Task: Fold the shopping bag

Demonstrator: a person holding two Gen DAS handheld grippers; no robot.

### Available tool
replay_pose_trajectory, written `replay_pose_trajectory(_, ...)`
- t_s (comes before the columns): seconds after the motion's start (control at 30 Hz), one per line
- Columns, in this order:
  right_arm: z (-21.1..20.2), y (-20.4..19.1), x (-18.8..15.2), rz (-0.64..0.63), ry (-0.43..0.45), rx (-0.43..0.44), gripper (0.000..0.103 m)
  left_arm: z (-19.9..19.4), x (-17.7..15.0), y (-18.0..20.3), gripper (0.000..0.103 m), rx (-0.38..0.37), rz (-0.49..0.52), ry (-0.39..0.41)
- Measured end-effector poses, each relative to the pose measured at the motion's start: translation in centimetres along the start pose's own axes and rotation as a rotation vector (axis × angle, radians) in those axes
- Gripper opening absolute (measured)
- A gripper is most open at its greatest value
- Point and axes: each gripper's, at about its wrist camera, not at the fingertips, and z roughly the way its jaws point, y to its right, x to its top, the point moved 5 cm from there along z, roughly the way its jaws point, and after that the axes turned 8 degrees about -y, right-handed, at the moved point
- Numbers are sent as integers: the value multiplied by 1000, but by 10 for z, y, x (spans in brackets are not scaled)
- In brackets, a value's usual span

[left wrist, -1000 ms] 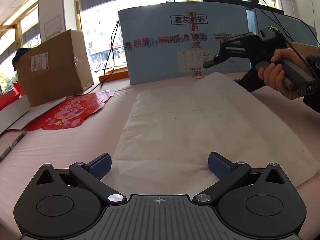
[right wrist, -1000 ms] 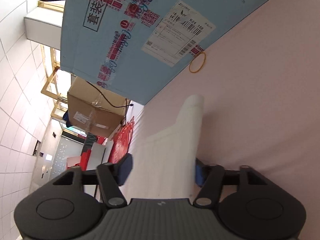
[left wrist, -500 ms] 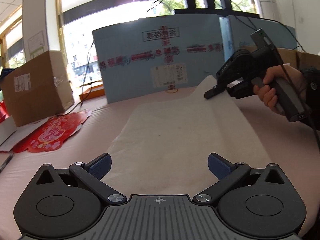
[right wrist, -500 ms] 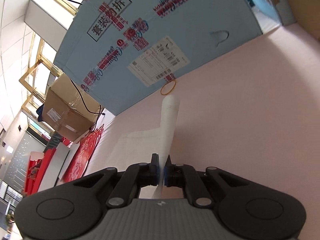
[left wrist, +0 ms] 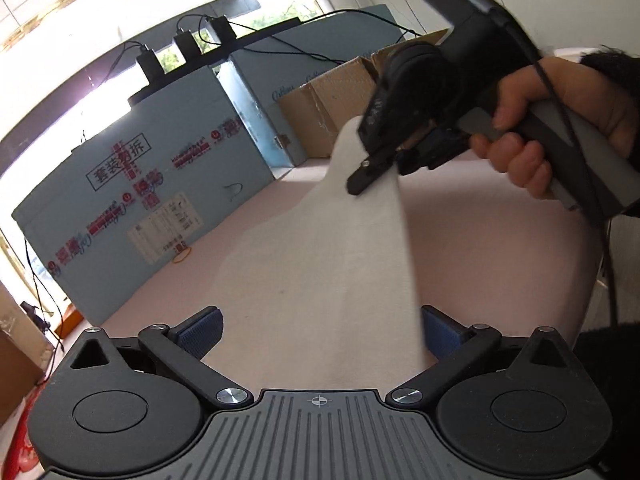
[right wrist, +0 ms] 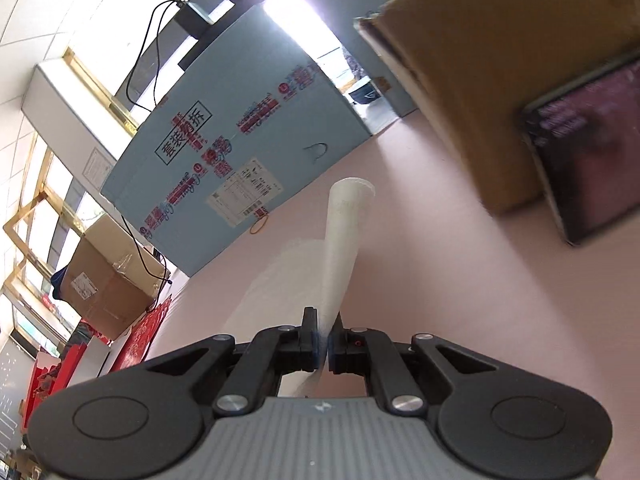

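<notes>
The white shopping bag [left wrist: 320,264] is pinched at its far end by the right tool [right wrist: 323,350] and lifted off the pink desk [left wrist: 500,248]. The left tool [left wrist: 320,332] is spread around the near end, unclamped. A fold-over appears under way; next, the raised end must be carried nearward.

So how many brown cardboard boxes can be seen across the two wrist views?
2. One open brown box stands right of the blue carton, behind the table. A taped brown box sits left of the carton. Others may be hidden.
</notes>
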Motion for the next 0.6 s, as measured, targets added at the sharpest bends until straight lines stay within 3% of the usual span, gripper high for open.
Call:
replay_pose_trajectory(0.2,-31,8,-35,13,-7,52,5,2,-17,-35,103,76,86,-24)
replay_pose_trajectory(0.3,-37,-3,-54,-49,-58,112,8,-6,-31,-45,103,73,145,30)
replay_pose_trajectory(0.37,-42,-10,-64,-124,-75,136,15,-8,-41,-45,103,71,165,43)
replay_pose_trajectory(0.43,-47,-14,-69,-203,-65,112,20,-11,-51,-51,103,70,91,58)
replay_pose_trajectory(0.5,-54,-12,-68,-238,-50,75,30,-16,-57,-54,103,76,58,60)
replay_pose_trajectory(0.57,-63,-5,-66,-257,-27,31,49,-21,-62,-57,103,92,37,64)
replay_pose_trajectory(0.6,-70,1,-65,-269,-11,2,53,-25,-67,-60,103,100,16,66)
